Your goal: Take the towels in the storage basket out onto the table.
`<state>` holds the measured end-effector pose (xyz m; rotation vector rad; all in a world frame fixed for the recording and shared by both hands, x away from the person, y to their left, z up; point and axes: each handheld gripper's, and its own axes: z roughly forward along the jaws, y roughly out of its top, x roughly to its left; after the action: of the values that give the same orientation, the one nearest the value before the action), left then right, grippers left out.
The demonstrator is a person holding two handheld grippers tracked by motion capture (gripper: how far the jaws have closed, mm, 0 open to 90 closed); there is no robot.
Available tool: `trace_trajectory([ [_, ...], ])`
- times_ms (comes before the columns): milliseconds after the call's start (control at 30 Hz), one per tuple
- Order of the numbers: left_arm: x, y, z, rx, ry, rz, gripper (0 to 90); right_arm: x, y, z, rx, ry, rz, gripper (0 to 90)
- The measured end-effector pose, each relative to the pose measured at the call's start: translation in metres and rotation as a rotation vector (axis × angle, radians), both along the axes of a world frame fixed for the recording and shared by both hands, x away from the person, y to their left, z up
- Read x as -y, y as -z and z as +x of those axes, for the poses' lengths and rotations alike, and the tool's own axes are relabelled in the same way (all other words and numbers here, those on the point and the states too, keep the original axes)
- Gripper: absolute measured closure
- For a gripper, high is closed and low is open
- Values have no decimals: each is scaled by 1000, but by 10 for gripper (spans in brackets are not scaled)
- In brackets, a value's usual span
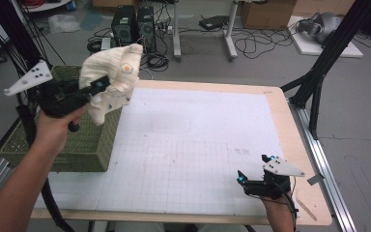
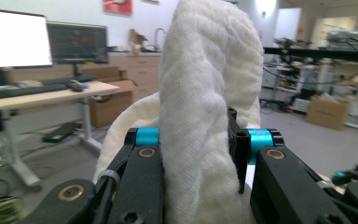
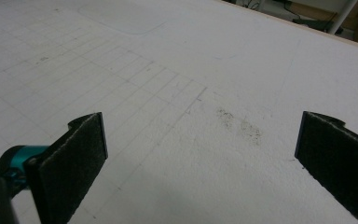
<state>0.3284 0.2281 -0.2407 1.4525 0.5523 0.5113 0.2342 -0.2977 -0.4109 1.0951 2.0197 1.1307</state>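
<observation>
White mat (image 1: 188,145): left tool (image 1: 99,87) clamps cream cloth (image 1: 113,77); right tool (image 1: 253,166) wide open.

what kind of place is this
Probably a robotics lab or workshop: a gridded table on a metal frame, computer towers and loose cables on the floor, desks with monitors, and cardboard boxes.

A cream-white knitted cloth (image 1: 112,79) with an orange patch is clamped in the black, teal-jointed left gripper (image 1: 98,88); beneath it an olive-green woven basket (image 1: 84,140) is seen.
</observation>
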Motion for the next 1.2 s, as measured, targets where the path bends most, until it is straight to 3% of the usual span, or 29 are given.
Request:
trace_trajectory([
  [267,52,15,3,-27,113,2,747,1,0,0,0,4,0,14],
  [700,149,71,-2,-108,331,44,744,3,0,0,-2,10,2,14],
  [933,188,111,-8,-181,468,-11,736,6,1,0,-7,16,3,14],
  [1033,194,132,0,-256,467,-35,727,7,2,0,-9,17,2,14],
  [1100,192,147,8,-311,438,-47,721,7,3,0,-14,19,4,14],
  [1200,187,166,20,-355,360,0,716,7,3,1,-13,17,5,14],
])
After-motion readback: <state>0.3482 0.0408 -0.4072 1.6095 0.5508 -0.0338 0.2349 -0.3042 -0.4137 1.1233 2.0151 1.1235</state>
